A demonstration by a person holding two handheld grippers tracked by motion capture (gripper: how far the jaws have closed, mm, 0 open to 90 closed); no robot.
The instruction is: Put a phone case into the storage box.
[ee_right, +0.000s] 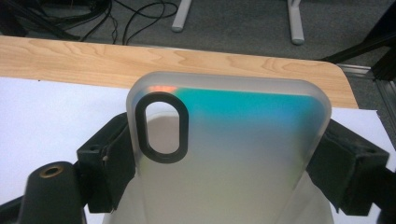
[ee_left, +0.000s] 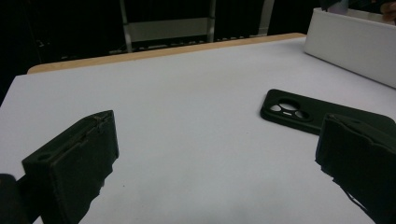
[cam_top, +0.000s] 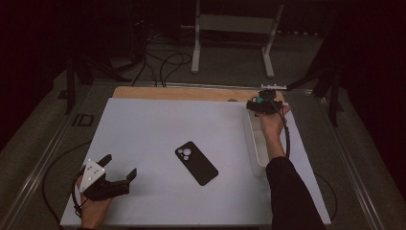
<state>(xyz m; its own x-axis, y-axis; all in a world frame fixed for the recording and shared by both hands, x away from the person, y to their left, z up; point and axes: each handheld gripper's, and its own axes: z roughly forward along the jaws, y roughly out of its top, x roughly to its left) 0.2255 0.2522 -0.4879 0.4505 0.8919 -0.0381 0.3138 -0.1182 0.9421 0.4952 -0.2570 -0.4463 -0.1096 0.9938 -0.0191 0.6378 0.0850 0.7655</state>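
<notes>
right gripper [ee_right: 231,154] clamps a clear phone case [ee_right: 229,154] between its jaws; left gripper [ee_left: 215,172] jaws spread wide, black phone case [ee_left: 322,114] just ahead.

A black phone case [cam_top: 197,163] lay flat at mid-table on the white tabletop sheet [cam_top: 143,129]; a white rectangular tray [cam_top: 253,143] stood to its right, well apart

the left tool [ee_left: 212,154] hangs wide apart over the white table [ee_left: 187,93], the black phone case [ee_left: 322,114] lying just beyond its right jaw.
</notes>
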